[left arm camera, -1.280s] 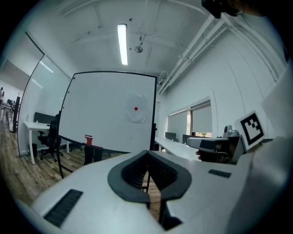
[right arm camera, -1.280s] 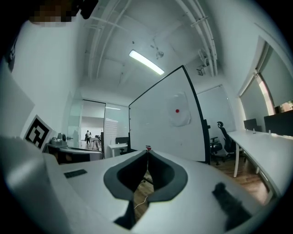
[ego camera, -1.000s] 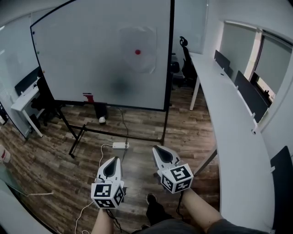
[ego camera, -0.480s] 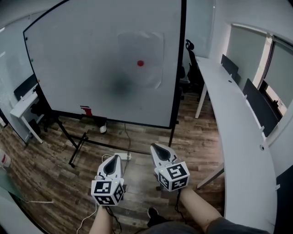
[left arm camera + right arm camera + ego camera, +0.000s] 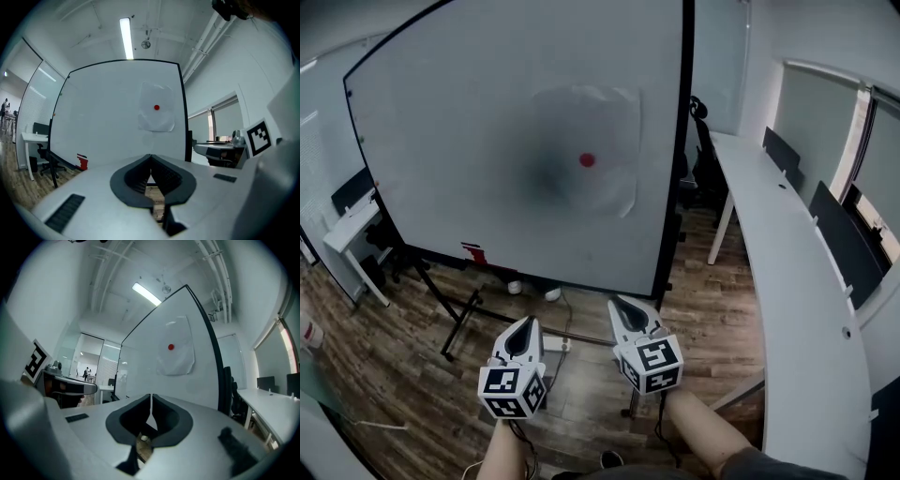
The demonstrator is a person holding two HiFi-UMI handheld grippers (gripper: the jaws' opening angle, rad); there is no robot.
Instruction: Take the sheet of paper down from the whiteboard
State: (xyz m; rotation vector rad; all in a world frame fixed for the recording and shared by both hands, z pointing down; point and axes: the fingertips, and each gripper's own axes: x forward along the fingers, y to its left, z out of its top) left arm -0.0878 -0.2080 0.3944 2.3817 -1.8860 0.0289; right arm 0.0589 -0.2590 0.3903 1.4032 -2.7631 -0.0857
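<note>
One sheet (image 5: 581, 122), edges well inside whiteboard frame (image 5: 682, 141).

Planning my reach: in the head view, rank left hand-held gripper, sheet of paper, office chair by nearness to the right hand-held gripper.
1. The left hand-held gripper, alongside.
2. The sheet of paper, on whiteboard ahead.
3. The office chair, behind board.

L gripper (image 5: 525, 323) & R gripper (image 5: 619, 304): pale grey teardrop shells, black ribbed pads lining the jaws. Each has a white cube w/ black square markers at the back. Thin dark cable (image 5: 660, 429) just behind R cube (image 5: 649, 366). Dark grey sleeve (image 5: 750, 464) further behind R cube.
</note>
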